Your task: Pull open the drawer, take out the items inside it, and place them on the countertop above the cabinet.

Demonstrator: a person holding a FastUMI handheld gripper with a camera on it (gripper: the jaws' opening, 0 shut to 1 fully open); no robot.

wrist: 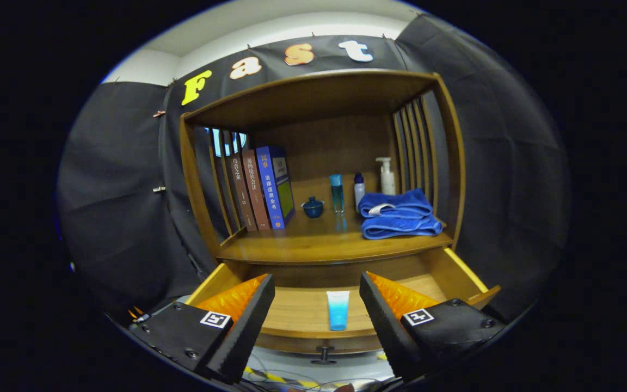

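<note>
The wooden drawer (458, 272) under the countertop stands pulled out, its small knob (323, 356) facing me. Inside it a light blue tube (338, 309) lies on the drawer floor, lengthwise, near the front wall. My gripper (317, 291) is open above the drawer, its two fingers spread wide with the tube lying between and a little below them. Neither finger touches the tube. The countertop (313, 242) above the drawer has bare wood at its front middle.
On the countertop stand three books (262, 188) at the left, a small blue lidded cup (313, 207), a blue bottle (337, 193), a white bottle (359, 190), a pump bottle (387, 175) and folded blue towels (398, 215) at the right. Slatted sides and a top board enclose the shelf.
</note>
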